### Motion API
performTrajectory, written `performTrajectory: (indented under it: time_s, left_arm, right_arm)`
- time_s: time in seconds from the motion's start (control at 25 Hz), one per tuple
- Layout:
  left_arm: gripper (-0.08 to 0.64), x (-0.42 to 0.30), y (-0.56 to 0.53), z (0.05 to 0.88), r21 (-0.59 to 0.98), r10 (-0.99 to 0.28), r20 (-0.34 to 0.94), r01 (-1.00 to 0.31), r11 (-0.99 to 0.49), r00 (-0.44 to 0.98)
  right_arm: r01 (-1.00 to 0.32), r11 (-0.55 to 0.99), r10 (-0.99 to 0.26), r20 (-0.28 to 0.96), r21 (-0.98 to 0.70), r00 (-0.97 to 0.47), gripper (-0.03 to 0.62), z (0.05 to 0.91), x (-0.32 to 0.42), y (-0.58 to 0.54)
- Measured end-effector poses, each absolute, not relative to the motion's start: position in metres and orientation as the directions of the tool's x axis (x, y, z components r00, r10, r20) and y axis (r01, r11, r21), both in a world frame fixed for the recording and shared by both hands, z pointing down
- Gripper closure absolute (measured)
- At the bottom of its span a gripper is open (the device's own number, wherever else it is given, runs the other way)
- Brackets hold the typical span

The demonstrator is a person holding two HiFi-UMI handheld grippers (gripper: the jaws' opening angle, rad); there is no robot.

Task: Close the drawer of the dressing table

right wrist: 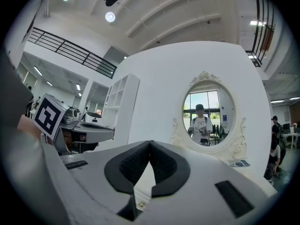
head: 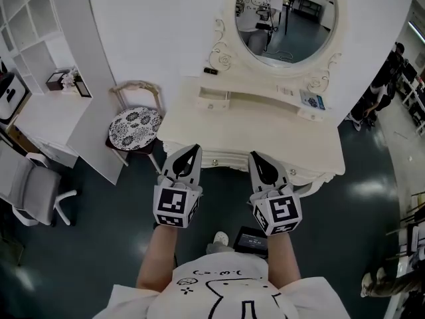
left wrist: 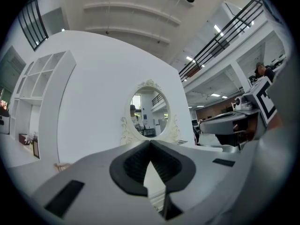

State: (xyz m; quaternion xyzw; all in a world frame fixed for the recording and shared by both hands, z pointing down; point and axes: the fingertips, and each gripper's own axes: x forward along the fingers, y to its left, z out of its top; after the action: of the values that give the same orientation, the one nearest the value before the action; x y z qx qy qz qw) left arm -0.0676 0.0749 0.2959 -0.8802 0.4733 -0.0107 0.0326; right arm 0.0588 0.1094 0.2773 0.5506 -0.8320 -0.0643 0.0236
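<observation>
Locate the table (head: 265, 128) in the upper centre of the head view, with its oval mirror (head: 287, 15) at the top edge. The drawer (head: 227, 159) is the long front panel along the table's near edge, between and just beyond the two sets of jaws. From this angle you cannot tell whether it sits flush, and its inside is not visible. The raised shelf (head: 255, 100) at the back of the table carries small compartments, and their contents cannot be made out. A small printed card (head: 312, 100) lies at the right end of that shelf.

You hold both grippers side by side in the lower centre of the frame, level, with their tips aimed at the table's front. The left gripper (head: 193, 149) has its jaws clenched together with nothing between them, as the left gripper view (left wrist: 150, 142) shows. The right gripper (head: 255, 155) is likewise clenched and empty (right wrist: 150, 143). Neither set of tips visibly touches the drawer.

A stool (head: 135, 128) with a patterned seat stands just left of the table. An office chair (head: 33, 188) stands at the left edge.
</observation>
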Motion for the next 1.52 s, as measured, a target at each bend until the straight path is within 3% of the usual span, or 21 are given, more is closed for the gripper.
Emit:
performTrajectory:
  time_s: [0.8,1.52]
  left_arm:
    - [0.541,-0.032,-0.032,0.32,-0.051,-0.856,0.053,-0.855,-0.516,0.513]
    - [0.541,-0.019,-0.185,0.365,0.015,-0.823,0.146,-0.833,-0.553,0.549]
  right_arm:
    - [-0.886,0.456,-0.89,0.02,0.086,-0.456,0.581,0.305,0.091,0.001]
    - [-0.924,0.38,-0.923,0.088,0.044,-0.375,0.581,0.332,0.118,-0.149]
